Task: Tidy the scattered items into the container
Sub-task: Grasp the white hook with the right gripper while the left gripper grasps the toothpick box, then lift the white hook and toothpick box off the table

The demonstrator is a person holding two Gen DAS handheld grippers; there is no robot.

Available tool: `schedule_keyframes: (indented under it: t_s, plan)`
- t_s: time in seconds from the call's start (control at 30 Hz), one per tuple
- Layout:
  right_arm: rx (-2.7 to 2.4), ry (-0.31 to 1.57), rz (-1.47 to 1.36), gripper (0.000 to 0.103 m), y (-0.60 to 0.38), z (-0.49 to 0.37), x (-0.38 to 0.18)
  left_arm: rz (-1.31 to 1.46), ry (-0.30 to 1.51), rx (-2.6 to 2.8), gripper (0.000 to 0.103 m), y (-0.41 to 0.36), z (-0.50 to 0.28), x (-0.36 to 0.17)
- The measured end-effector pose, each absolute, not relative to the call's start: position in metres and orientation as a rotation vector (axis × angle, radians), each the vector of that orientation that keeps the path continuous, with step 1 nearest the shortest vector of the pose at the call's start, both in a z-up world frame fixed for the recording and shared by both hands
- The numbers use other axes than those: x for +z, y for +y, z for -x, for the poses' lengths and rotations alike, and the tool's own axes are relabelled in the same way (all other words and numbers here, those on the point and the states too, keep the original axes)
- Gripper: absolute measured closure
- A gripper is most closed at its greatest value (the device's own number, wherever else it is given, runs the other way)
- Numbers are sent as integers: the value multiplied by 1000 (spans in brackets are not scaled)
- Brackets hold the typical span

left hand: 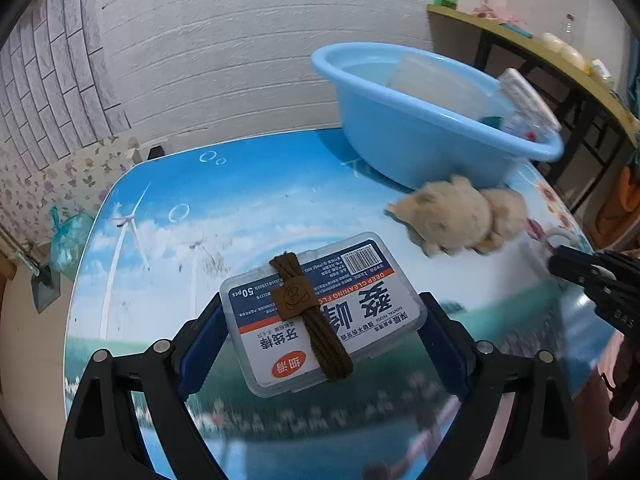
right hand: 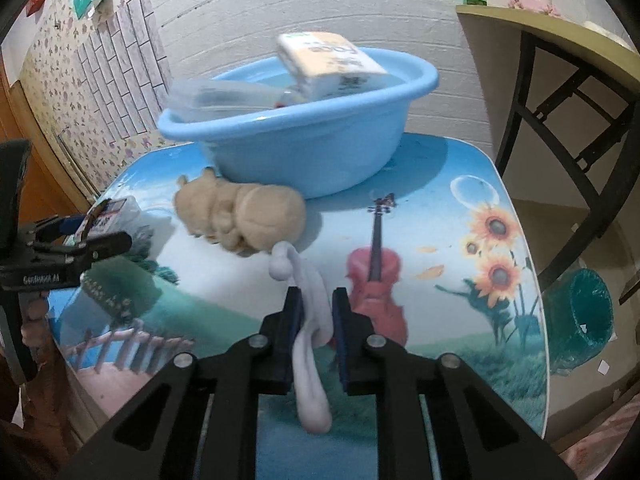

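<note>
- The left gripper is clamped on a clear dental floss box, its blue pads pressing the box's two short sides; whether the box rests on the table or is lifted cannot be told.
- A brown cord bundle with a small tag lies across the lid and hides part of the printed label.
- The right gripper has its jaws closed around a white spoon-like item; its rounded end pokes out past the fingertips, and its lower end is blurred, so its exact shape is unclear.
- The blue basin stands at the far side of the printed table, holding a clear tub, a white packet leaning over the rim, and smaller items too hidden to name.
- A beige plush toy lies on the table just in front of the basin, smeared by blur, so its features are hard to read.
- In the right wrist view, the left gripper shows at the left edge, partly cut off, with the floss box mostly hidden behind it.
</note>
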State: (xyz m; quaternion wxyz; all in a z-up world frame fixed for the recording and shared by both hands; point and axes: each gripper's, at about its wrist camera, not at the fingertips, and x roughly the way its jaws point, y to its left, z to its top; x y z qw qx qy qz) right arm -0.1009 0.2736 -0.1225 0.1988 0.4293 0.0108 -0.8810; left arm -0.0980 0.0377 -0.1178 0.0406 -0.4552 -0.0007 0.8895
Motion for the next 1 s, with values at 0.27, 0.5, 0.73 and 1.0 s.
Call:
schedule_keyframes:
  t_s: [0.27, 0.5, 0.73, 1.0]
  plan:
    - [-2485, 78, -1220, 88, 257, 78, -125, 1357, 13, 2710, 12, 37, 62, -116]
    - [-2525, -7, -1251, 88, 264, 69, -128, 1386, -12, 2703, 12, 32, 43, -121]
    - [-2530, 39, -1241, 87, 257, 61, -125, 1406, -7, 2692, 12, 33, 34, -129]
    - [-2539, 70, -1209, 80, 264, 46, -116, 1450, -46, 2690, 12, 30, 30, -135]
